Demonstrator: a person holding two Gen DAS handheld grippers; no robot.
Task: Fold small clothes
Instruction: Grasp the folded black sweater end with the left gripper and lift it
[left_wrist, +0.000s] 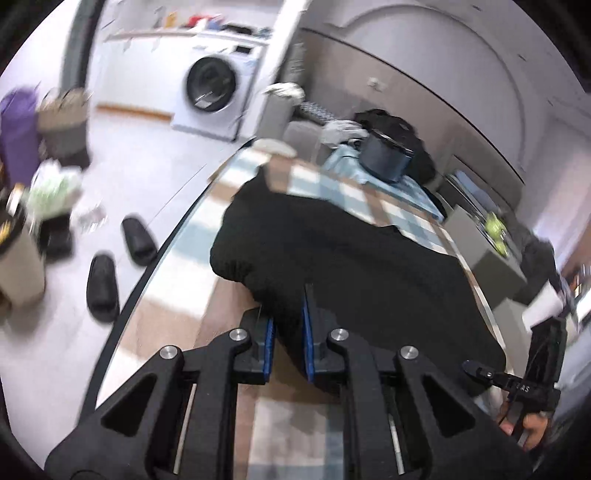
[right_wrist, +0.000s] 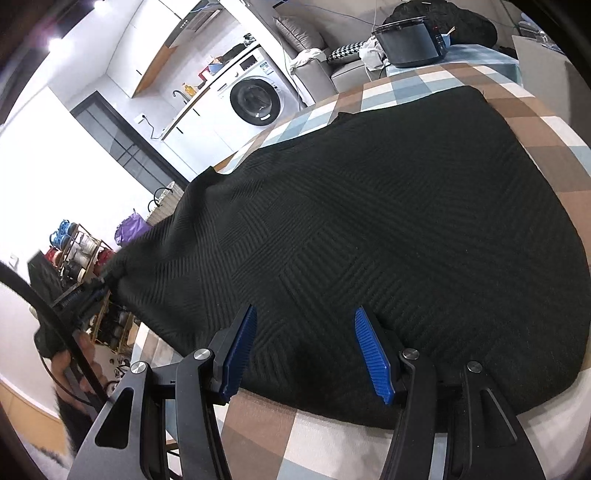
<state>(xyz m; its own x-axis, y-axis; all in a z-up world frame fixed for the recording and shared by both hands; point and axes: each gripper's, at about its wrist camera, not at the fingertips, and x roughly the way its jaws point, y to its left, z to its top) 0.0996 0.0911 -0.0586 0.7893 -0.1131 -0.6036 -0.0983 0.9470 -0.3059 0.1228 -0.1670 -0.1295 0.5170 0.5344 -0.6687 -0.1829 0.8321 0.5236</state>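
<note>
A black knitted garment (right_wrist: 369, 221) with a ribbed pattern lies spread on the checked tablecloth (right_wrist: 258, 421). My left gripper (left_wrist: 288, 325) is shut on a bunched edge of this garment (left_wrist: 332, 258), black cloth pinched between its blue pads. In the right wrist view that corner is raised off the table at the far left, where the left gripper (right_wrist: 88, 291) holds it. My right gripper (right_wrist: 306, 310) stands open just above the garment's near edge, with nothing pressed between its blue pads. A hand (left_wrist: 528, 428) holding the right gripper shows at the right edge of the left wrist view.
A dark appliance (right_wrist: 413, 40) sits on a light blue cloth at the table's far end. Beyond the table edge stand a washing machine (right_wrist: 255, 99) and a sofa (right_wrist: 321, 62). Black slippers (left_wrist: 136, 240) and bags (left_wrist: 62, 122) lie on the floor.
</note>
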